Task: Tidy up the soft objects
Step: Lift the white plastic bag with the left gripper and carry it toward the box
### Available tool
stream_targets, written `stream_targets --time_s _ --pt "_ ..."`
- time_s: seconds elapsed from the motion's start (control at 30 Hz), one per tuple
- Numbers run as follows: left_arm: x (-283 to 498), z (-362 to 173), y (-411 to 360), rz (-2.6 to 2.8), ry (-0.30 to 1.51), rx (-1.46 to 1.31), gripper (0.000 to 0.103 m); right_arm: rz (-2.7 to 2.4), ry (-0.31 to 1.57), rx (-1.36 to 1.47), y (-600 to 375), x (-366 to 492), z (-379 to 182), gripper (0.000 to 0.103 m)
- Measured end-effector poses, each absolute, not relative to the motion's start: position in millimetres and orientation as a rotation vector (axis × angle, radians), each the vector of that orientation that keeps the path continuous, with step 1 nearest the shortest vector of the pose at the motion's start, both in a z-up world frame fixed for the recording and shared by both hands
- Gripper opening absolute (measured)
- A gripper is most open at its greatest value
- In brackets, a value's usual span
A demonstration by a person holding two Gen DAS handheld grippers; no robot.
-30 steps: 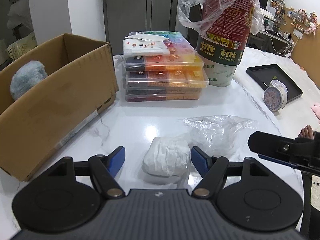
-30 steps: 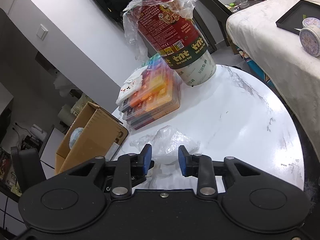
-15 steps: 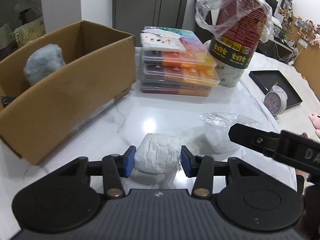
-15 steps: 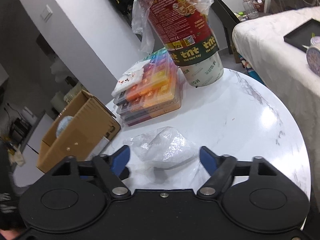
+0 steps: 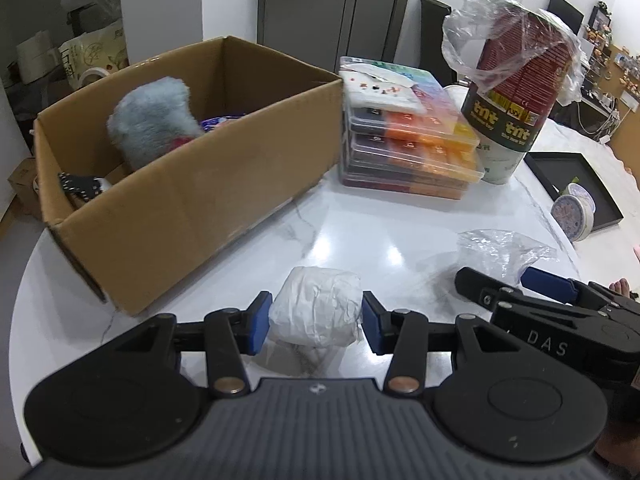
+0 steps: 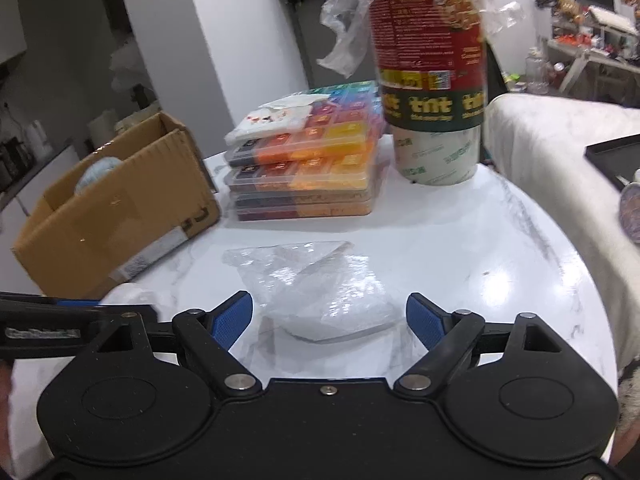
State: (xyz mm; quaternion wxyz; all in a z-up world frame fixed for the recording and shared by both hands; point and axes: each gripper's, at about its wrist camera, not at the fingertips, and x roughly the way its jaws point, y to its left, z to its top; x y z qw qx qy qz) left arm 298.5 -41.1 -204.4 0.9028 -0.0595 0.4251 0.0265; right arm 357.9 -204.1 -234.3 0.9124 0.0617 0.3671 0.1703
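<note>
- White crumpled paper-wrapped bundle (image 5: pixel 316 310) sits pinched between the blue pads (image 5: pixel 256 322) of the left gripper (image 5: pixel 314 322), both pads pressing its sides, low over the marble-white bench (image 5: pixel 360 232).
- Clear plastic bag (image 6: pixel 316 280) lies crumpled on the bench between the pads of the right gripper (image 6: pixel 328 316); its jaws stand spread and are closing, with neither pad touching the bag.
- Seen from the left wrist, the right gripper reaches in from the right edge, just beside the left one, with the bag at its tip.
- Cardboard box (image 5: pixel 200 184) stands open at the bench's left, near the bundle, holding a grey-blue fluffy plush (image 5: pixel 152 120) and some smaller things I can't make out.
- Stacked clear bead organiser cases (image 5: pixel 408 148), with orange and yellow compartments, sit behind, a white flat piece on top.
- Beside them stands a tall red and green "tnt" toy canister (image 5: pixel 516 92), loosely draped in plastic.
- Black tray (image 5: pixel 576 184) lies on the neighbouring white-covered surface, a round tin (image 5: pixel 572 212) leaning on it.
</note>
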Motion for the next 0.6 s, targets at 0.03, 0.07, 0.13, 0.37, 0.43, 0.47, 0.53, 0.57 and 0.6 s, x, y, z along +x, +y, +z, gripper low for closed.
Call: stream_targets --time_s 0.03,0.07,0.13,0.37,0.43,0.47,0.53,0.57,0.6 --pt "297.2 -203.6 -40.2 0.055 0.878 -0.123 0.046 0.361 0.757 0.131 -204.9 357.0 -234.3 0.068" --pt "295.4 -202.4 -39.4 0.055 0.877 -0.122 0.046 0.370 0.756 0.131 -205.0 355.4 -233.7 0.066" --pt "292.8 -200.0 -38.2 0.054 0.873 -0.124 0.046 0.376 0.759 0.124 -204.6 349.7 -231.0 0.062" --pt "282.3 -186.1 -35.4 0.036 0.851 -0.118 0.046 0.394 0.762 0.117 -199.2 331.6 -214.2 0.051" --pt "278.4 -182.5 -33.3 0.032 0.849 -0.121 0.046 0.393 0.762 0.120 -198.3 327.4 -208.8 0.050" --pt "276.1 -180.7 -32.1 0.032 0.848 -0.122 0.046 0.389 0.764 0.123 -198.3 326.3 -206.8 0.049" --pt "271.7 -176.3 -29.4 0.033 0.845 -0.122 0.046 0.381 0.777 0.134 -199.5 325.0 -202.9 0.044" --pt "269.1 -173.4 -27.5 0.033 0.843 -0.122 0.046 0.376 0.784 0.142 -200.7 324.1 -201.5 0.044" --pt "267.3 -171.1 -26.1 0.032 0.841 -0.122 0.046 0.374 0.790 0.149 -201.8 323.0 -199.5 0.044"
